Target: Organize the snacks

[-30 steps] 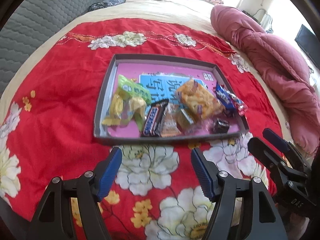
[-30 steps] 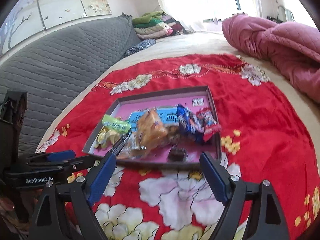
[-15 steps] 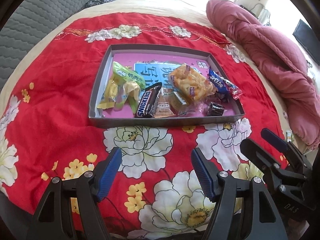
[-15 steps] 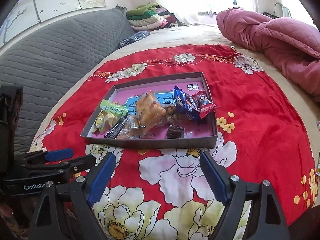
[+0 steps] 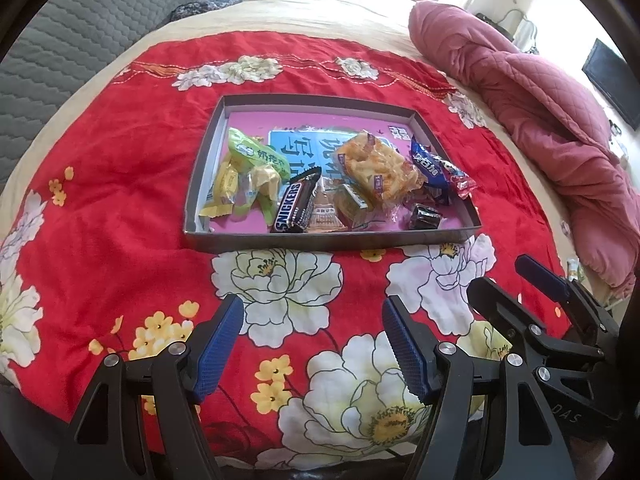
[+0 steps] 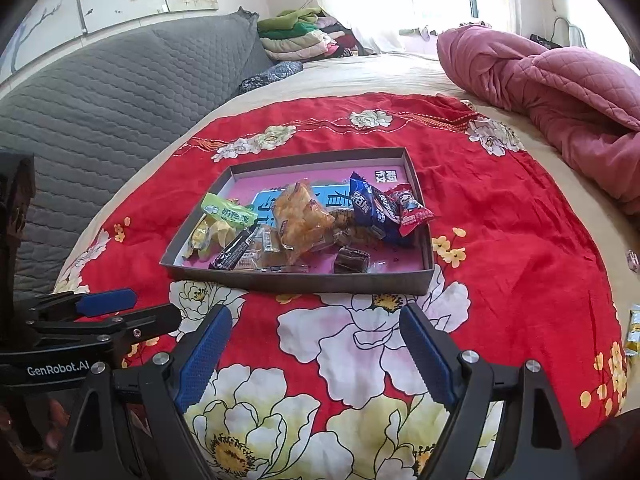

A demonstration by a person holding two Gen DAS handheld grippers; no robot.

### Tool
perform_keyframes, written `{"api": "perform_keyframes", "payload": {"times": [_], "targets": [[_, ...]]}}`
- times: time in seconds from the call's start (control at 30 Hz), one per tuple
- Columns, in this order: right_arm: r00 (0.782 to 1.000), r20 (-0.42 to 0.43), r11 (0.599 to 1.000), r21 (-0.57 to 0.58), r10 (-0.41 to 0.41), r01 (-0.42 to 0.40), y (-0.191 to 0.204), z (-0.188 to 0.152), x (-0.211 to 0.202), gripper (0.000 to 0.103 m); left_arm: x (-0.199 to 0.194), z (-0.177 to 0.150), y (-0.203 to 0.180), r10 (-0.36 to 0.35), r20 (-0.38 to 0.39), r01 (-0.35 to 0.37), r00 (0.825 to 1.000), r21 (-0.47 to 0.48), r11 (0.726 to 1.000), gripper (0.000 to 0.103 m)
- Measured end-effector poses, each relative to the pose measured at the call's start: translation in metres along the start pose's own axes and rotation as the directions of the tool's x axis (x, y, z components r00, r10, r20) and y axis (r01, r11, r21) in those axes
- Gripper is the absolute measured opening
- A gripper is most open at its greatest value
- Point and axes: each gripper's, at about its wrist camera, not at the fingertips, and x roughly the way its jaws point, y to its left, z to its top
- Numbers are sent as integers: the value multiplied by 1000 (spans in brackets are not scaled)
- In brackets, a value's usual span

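Note:
A shallow grey tray (image 5: 208, 148) (image 6: 296, 280) with a pink floor lies on the red flowered blanket. Several snacks lie in it: a green packet (image 5: 256, 154) (image 6: 228, 210), a Snickers bar (image 5: 294, 208), a large orange crisp bag (image 5: 376, 166) (image 6: 302, 212), a blue packet (image 5: 430, 168) (image 6: 370, 208), a red packet (image 6: 410, 210) and a small dark sweet (image 5: 424, 216) (image 6: 352, 259). My left gripper (image 5: 312, 344) hangs open over the blanket, short of the tray. My right gripper (image 6: 316, 354) is open too, beside it, with nothing between the fingers.
A red blanket (image 5: 120, 200) with white flowers covers the bed. A pink quilt (image 5: 540, 120) is heaped at the right. A grey padded headboard (image 6: 100, 88) runs along the left, folded clothes (image 6: 296, 36) lie behind it. A small yellow packet (image 6: 632, 330) lies at the blanket's right edge.
Both views have drawn back from the tray, which now sits farther off and higher in the picture. Neither gripper's fingers have changed their spread.

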Motion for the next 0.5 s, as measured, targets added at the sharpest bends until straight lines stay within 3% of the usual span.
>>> {"api": "perform_keyframes", "payload": {"times": [0.5], "targets": [[1000, -1, 1000, -4, -3, 3, 1, 0, 1, 85, 1, -1, 1, 6, -3, -6, 1000, 5, 1000, 73]]}}
